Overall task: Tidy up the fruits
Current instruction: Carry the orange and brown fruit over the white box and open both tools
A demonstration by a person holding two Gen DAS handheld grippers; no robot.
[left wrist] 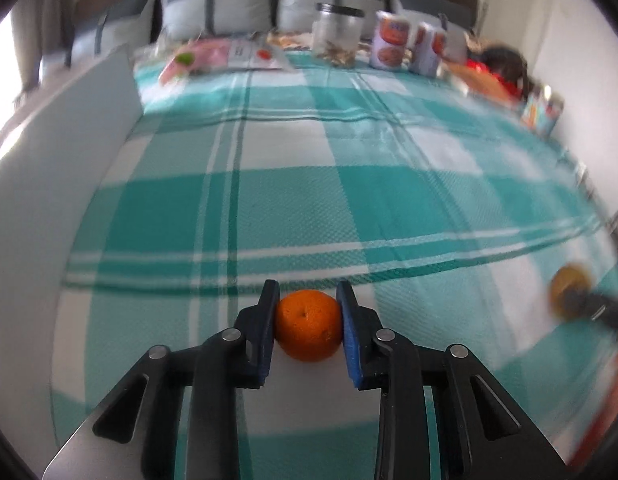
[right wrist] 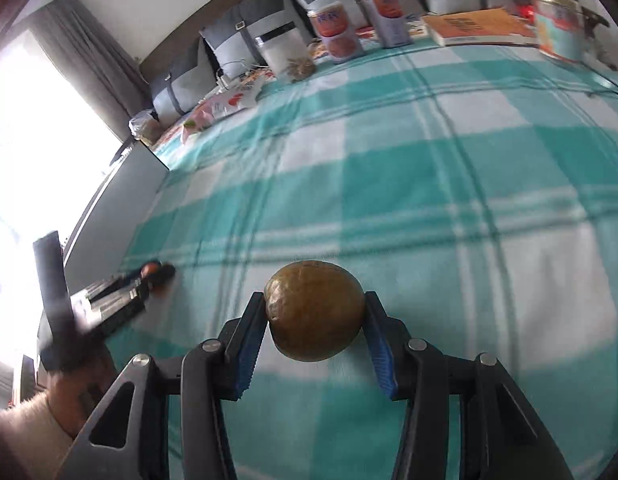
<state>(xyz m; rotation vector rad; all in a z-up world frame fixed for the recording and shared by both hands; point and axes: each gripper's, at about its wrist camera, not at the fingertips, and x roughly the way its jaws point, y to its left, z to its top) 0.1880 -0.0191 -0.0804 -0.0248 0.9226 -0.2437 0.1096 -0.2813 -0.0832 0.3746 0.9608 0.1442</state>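
Left wrist view: the left tool (left wrist: 307, 322) is clenching a small orange (left wrist: 308, 325), its two blue-faced pads pressing the fruit's left and right sides. The orange is sitting low against the teal-and-white checked blanket (left wrist: 309, 184) that is covering the bed; whether it is touching the cloth or is just lifted cannot be told. At the far right edge, blurred, the right tool (left wrist: 569, 294) is showing with a brownish-green round fruit (left wrist: 571, 280) at its tip. Along the far end of the bed a clear jar with a dark lid (left wrist: 336, 34) is standing, with two labelled cans (left wrist: 389, 40) just beside it to the right, flat printed packets (left wrist: 225, 54) lying to its left, and another tin (left wrist: 543, 110) standing near the right wall. Grey cushions (left wrist: 213, 8) are leaning behind them.

Right wrist view: the right tool (right wrist: 315, 316) is gripping the brownish-green fruit (right wrist: 315, 314), a pad pressing each side, with the fruit sitting over a pale square of the blanket (right wrist: 389, 168). At the left, blurred, the left tool (right wrist: 151, 274) is showing with a bit of the orange (right wrist: 150, 269) between its tips, and a hand (right wrist: 75, 396) with a pale sleeve is holding its handle. At the far end the jar (right wrist: 283, 54), the cans (right wrist: 337, 32), an orange book (right wrist: 477, 26) and a tin (right wrist: 557, 20) are lining up before the cushions (right wrist: 237, 36). Bright light is coming through a curtained window (right wrist: 29, 128) at the left.
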